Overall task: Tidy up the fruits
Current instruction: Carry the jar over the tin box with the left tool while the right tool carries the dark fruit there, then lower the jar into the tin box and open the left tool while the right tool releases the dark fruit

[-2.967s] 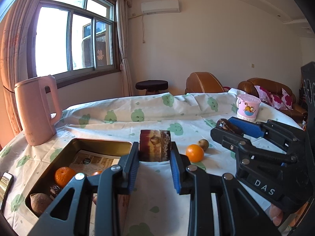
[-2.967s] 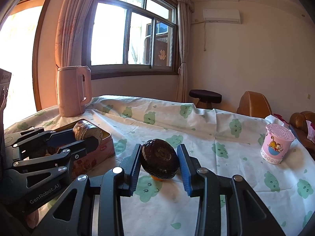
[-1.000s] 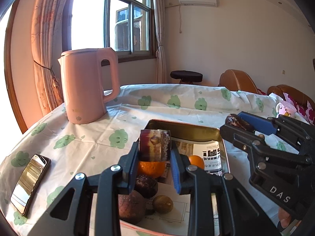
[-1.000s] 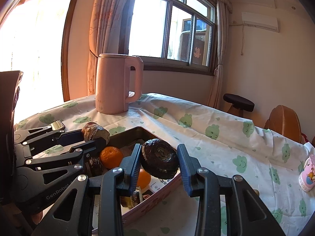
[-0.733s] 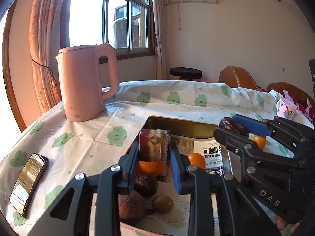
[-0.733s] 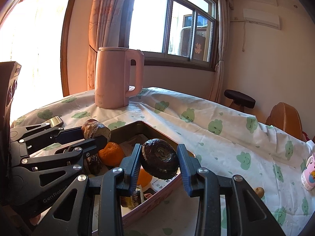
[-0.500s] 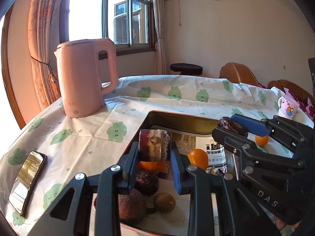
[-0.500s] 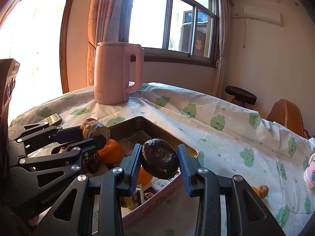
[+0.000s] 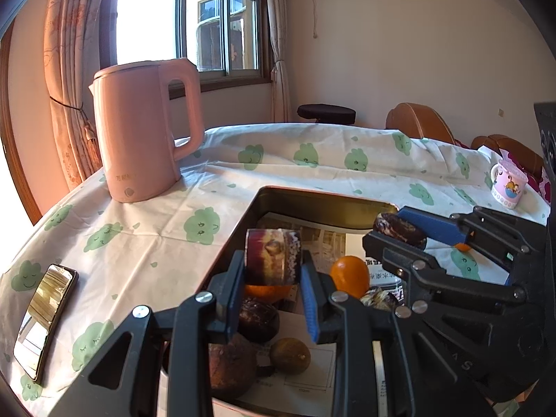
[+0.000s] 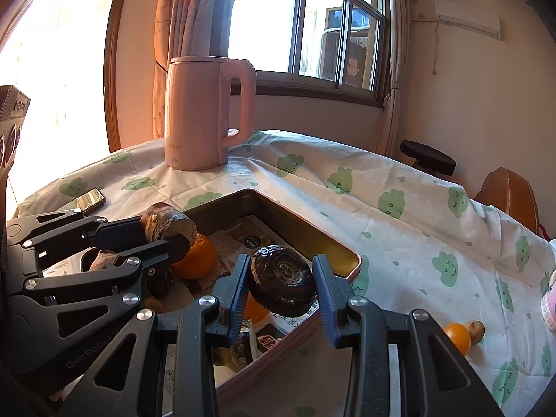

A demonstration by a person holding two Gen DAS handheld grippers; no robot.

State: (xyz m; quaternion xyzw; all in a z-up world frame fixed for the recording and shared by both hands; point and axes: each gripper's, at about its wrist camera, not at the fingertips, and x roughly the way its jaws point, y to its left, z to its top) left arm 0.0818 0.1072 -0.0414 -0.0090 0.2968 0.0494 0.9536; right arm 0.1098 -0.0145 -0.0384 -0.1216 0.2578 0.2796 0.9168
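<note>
My left gripper [image 9: 272, 271] is shut on a dark brown fruit piece with a cut face [image 9: 272, 256], held above the metal tin [image 9: 323, 205]. It also shows in the right wrist view [image 10: 166, 224]. My right gripper [image 10: 281, 285] is shut on a dark round wrinkled fruit [image 10: 282, 279], held over the tin's right side [image 10: 302, 232]. In the tin lie oranges [image 9: 349, 275] [image 10: 194, 255], dark fruits [image 9: 259, 318], a brown fruit [image 9: 231, 365] and a small green-brown fruit [image 9: 290, 358] on newspaper.
A pink kettle [image 9: 146, 128] stands at the back left. A phone [image 9: 43, 316] lies near the left table edge. An orange [image 10: 457, 337] and a small brown fruit [image 10: 475, 329] lie on the cloth right of the tin. A pink cup [image 9: 507, 187] stands far right.
Both grippers have kept their fruits and moved from over the cloth to above the tin. In the last half second they have come slightly closer to it.
</note>
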